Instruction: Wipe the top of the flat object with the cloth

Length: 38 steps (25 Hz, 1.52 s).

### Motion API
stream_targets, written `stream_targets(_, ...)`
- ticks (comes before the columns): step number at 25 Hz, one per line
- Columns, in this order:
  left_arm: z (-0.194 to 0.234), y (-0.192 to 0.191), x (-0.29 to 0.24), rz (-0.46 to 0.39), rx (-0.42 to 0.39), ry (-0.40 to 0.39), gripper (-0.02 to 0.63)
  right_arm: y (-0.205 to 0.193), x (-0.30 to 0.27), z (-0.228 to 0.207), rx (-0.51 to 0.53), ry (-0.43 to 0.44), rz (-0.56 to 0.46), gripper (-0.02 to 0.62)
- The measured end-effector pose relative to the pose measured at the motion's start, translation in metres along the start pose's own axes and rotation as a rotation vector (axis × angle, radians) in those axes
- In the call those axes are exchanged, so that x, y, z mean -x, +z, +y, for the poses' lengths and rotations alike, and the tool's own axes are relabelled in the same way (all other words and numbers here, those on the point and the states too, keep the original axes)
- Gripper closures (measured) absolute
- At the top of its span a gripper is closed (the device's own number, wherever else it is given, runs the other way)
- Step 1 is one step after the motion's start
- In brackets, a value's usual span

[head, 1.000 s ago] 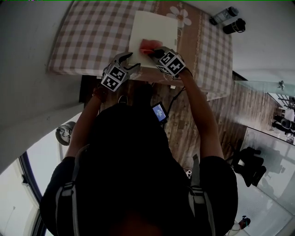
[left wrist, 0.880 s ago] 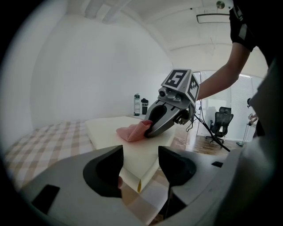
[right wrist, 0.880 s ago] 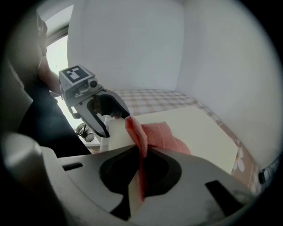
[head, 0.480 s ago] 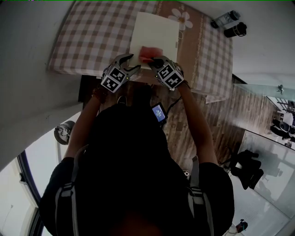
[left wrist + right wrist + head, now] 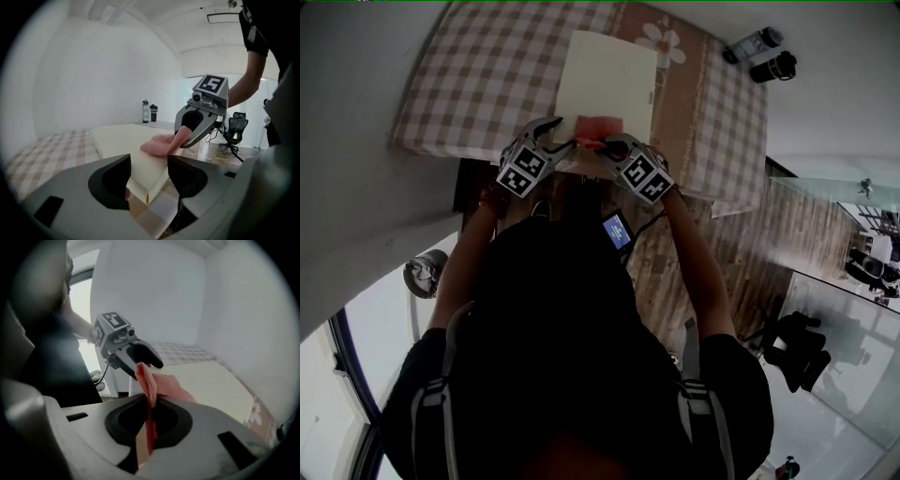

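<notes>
The flat object is a cream board lying on a checked tablecloth. A pink cloth rests on the board's near edge. My right gripper is shut on the cloth; in the right gripper view a fold of the cloth stands pinched between the closed jaws. My left gripper is open at the board's near left corner. In the left gripper view that corner lies between the spread jaws. The cloth and the right gripper sit just beyond.
Two bottles stand past the table's far right corner. The table's near edge runs just under both grippers. An office chair stands on the wooden floor to the right. A white wall borders the table on the left.
My right gripper has slid the pink cloth leftward along the board's near edge, toward the left gripper. The left gripper has stayed at the corner.
</notes>
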<state>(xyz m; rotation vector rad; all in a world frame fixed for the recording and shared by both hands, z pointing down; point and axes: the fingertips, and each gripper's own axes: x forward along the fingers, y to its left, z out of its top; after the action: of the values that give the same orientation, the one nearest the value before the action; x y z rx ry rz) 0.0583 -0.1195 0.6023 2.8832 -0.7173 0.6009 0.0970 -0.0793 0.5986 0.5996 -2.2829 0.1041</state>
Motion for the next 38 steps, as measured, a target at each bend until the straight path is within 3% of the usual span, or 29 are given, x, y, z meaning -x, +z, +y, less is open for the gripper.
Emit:
stream_targets(2, -0.002, 0.003, -0.004, -0.005, -0.005, 0.004, 0.344, 0.006, 0.015, -0.005, 0.032, 0.002, -0.038, 0.577)
stream_targets(6, -0.004, 0.003, -0.004, -0.001, -0.008, -0.003, 0.344, 0.037, 0.048, -0.05, 0.056, -0.101, -0.144, 0.577)
stream_targets(10, 0.031, 0.022, -0.032, -0.004, 0.002, -0.02, 0.344, 0.063, 0.062, -0.178, 0.051, -0.221, -0.186, 0.577)
stream_targets(12, 0.033, 0.022, -0.032, 0.002, -0.001, -0.013, 0.344, 0.068, 0.063, -0.221, 0.078, -0.299, -0.183, 0.577)
stream_targets(15, 0.004, 0.006, -0.009, 0.002, -0.007, -0.003, 0.344, 0.064, 0.064, -0.236, 0.117, -0.382, -0.157, 0.577)
stream_targets(23, 0.001, 0.006, -0.008, 0.009, 0.008, -0.005, 0.344, 0.034, 0.018, -0.321, 0.174, -0.392, -0.004, 0.577)
stream_targets(27, 0.003, 0.007, -0.009, 0.007, 0.011, -0.006, 0.344, 0.036, 0.017, -0.349, 0.166, -0.496, -0.015, 0.577)
stream_targets(31, 0.003, -0.001, -0.01, 0.012, 0.029, -0.003, 0.344, 0.011, -0.004, -0.345, 0.168, -0.417, 0.071, 0.577)
stream_targets(35, 0.003, -0.001, -0.01, 0.028, 0.042, -0.015, 0.344, -0.023, -0.025, -0.327, 0.032, -0.283, 0.127, 0.577)
stream_targets(38, 0.003, -0.001, -0.011, 0.014, 0.042, -0.016, 0.344, -0.028, -0.028, -0.322, -0.072, -0.275, 0.114, 0.577)
